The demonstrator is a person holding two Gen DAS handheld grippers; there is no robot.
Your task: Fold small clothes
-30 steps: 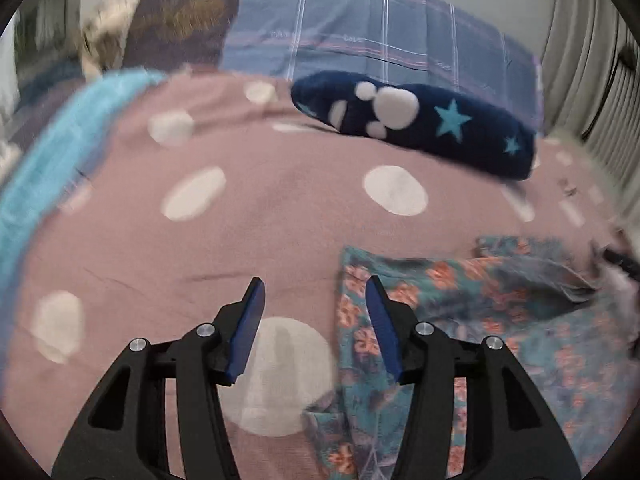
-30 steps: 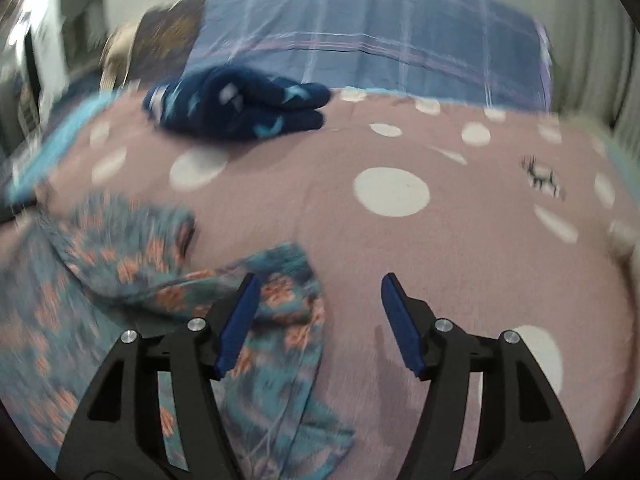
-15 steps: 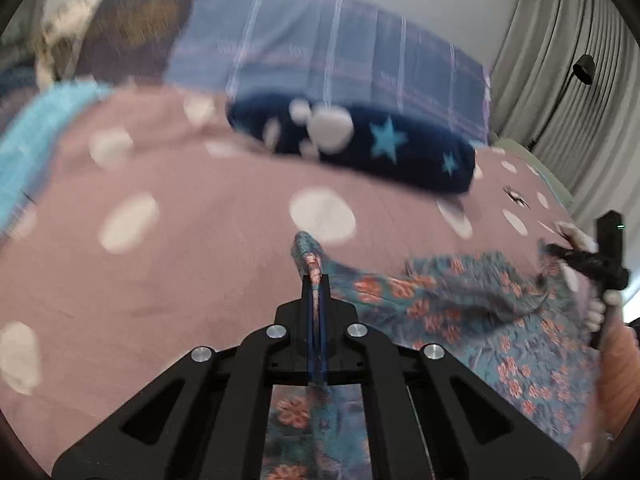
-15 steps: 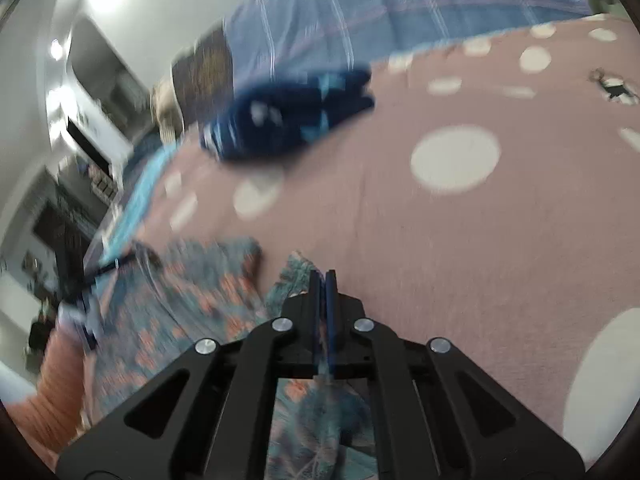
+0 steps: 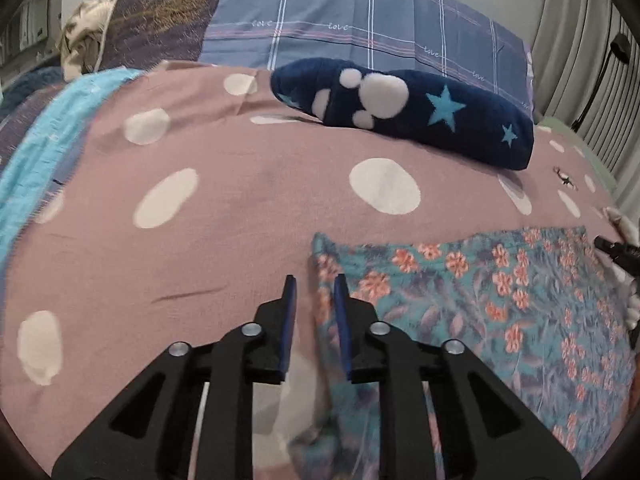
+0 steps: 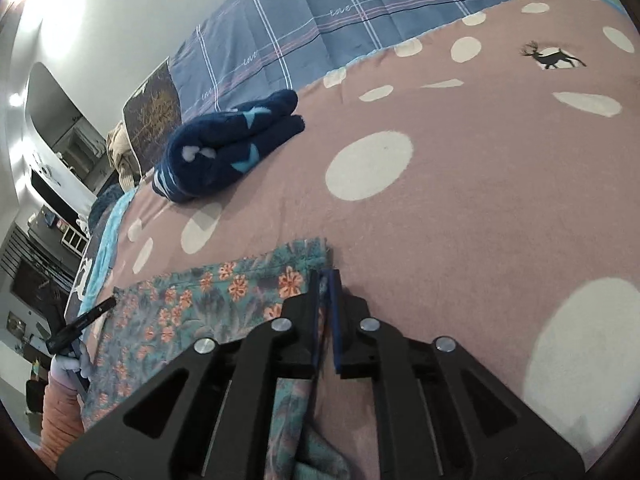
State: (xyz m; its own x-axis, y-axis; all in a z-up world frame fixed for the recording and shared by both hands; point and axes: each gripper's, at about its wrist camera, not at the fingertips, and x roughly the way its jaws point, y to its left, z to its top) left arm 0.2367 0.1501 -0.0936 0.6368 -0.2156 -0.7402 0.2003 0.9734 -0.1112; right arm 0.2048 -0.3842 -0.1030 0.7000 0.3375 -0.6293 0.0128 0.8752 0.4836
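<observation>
A teal garment with orange flowers (image 5: 480,300) lies spread flat on the pink dotted bedspread (image 5: 240,184). My left gripper (image 5: 314,280) stands at its far left corner, the jaws opening. The cloth's edge lies loose between the pads, with a gap showing. In the right wrist view the same garment (image 6: 208,300) stretches off to the left. My right gripper (image 6: 325,274) sits at its far right corner, its jaws opening by a narrow slit with the hem between them, not pinched. Each view shows the other gripper at the garment's far side (image 5: 616,250) (image 6: 80,324).
A folded navy blanket with stars and a paw print (image 5: 420,116) (image 6: 228,148) lies farther back on the bed. Behind it are a blue plaid quilt (image 5: 360,28) and a dark pillow (image 5: 160,12). A turquoise cover (image 5: 52,120) runs along the left edge. A gloved hand (image 6: 64,368) shows.
Both grippers closed on the garment's corners, pulled it out, and now their jaws have parted. The garment has gone from bunched to lying flat and stretched between them.
</observation>
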